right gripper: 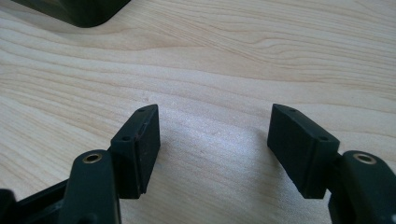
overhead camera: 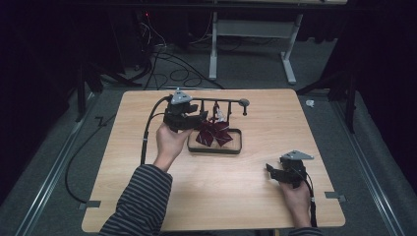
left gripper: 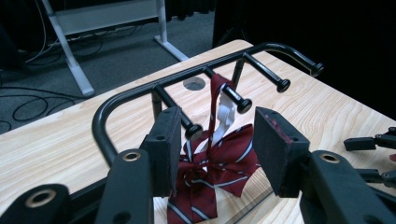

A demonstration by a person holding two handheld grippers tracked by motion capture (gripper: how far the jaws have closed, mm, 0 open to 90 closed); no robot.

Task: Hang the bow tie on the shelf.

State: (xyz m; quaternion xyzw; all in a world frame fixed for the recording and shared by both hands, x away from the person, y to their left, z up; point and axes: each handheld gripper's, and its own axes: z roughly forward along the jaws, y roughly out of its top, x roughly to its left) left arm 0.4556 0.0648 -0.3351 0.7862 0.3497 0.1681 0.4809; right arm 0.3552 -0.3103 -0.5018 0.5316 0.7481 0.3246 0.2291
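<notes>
A black metal rack [overhead camera: 221, 100] with several pegs stands at the middle of the wooden table [overhead camera: 147, 196]. A dark red striped bow tie [overhead camera: 214, 132] hangs by its strap from one peg [left gripper: 236, 98], a white clip [left gripper: 225, 114] on the strap, its lower part over the rack's base frame [overhead camera: 215, 150]. My left gripper [overhead camera: 199, 118] is at the rack's left end. In the left gripper view it [left gripper: 215, 116] is open, jaws apart on either side of the bow tie [left gripper: 219, 163] without pressing it. My right gripper [overhead camera: 269, 168] rests near the front right, open [right gripper: 212, 112] over bare wood.
A corner of the rack's base [right gripper: 79, 11] lies ahead of the right gripper. My right gripper's jaws [left gripper: 369, 158] show at the right edge of the left gripper view. Behind the table stand white desk legs [overhead camera: 214, 54], with cables [overhead camera: 172, 64] on the grey floor.
</notes>
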